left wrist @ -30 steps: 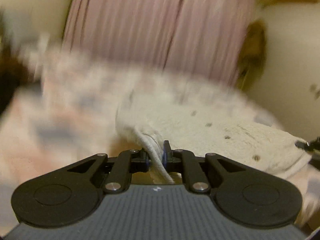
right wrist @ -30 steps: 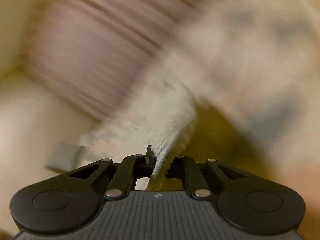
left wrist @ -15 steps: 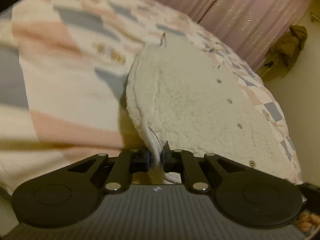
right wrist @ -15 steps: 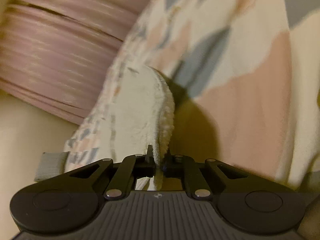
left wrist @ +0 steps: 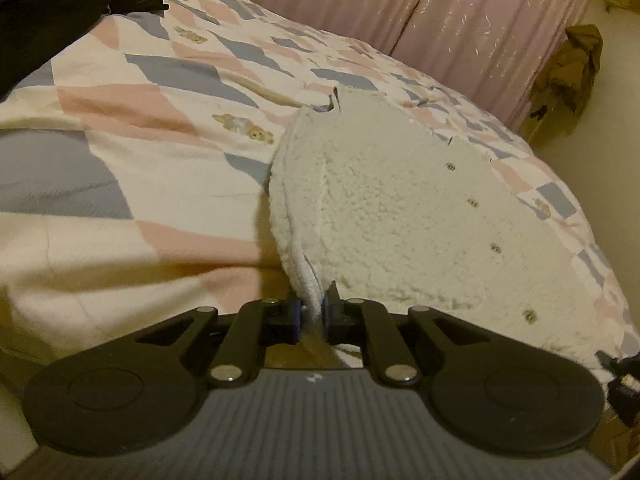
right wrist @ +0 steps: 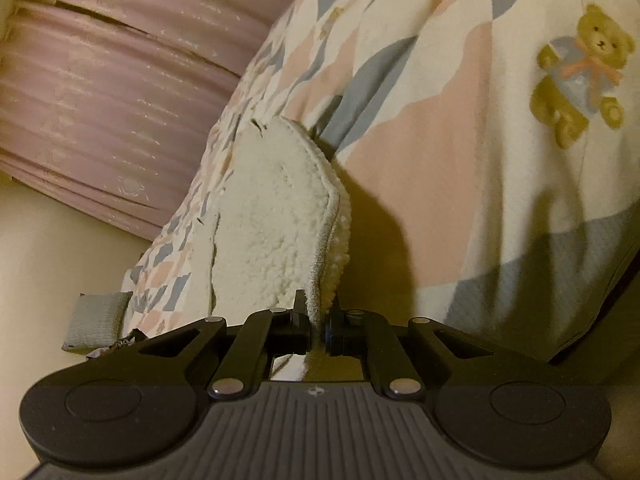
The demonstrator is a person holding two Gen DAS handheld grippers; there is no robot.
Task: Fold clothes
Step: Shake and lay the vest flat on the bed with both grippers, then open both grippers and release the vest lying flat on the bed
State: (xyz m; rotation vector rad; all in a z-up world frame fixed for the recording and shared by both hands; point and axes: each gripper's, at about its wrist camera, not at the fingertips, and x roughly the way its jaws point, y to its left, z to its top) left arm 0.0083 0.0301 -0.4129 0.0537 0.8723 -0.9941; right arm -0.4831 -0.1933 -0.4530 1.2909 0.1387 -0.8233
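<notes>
Both of your grippers stayed clamped on the cream fleece garment [left wrist: 400, 216] through the last half second: the left gripper [left wrist: 313, 312] pinched its near hem, the right gripper [right wrist: 319, 322] a doubled edge of the fleece. You had brought the garment lower, and it lay spread flat on the patchwork bedspread [left wrist: 140, 160], buttons [left wrist: 495, 247] lined along its right side. Bare bedspread stretched wide to the left; the bed's right edge ran close beside the buttons, with pink curtains [left wrist: 460, 12] beyond.

fleece garment [left wrist: 400, 216]: nubbly, matt | quilt [left wrist: 132, 152]: smooth printed cloth | curtain [left wrist: 460, 20]: faintly glossy
</notes>
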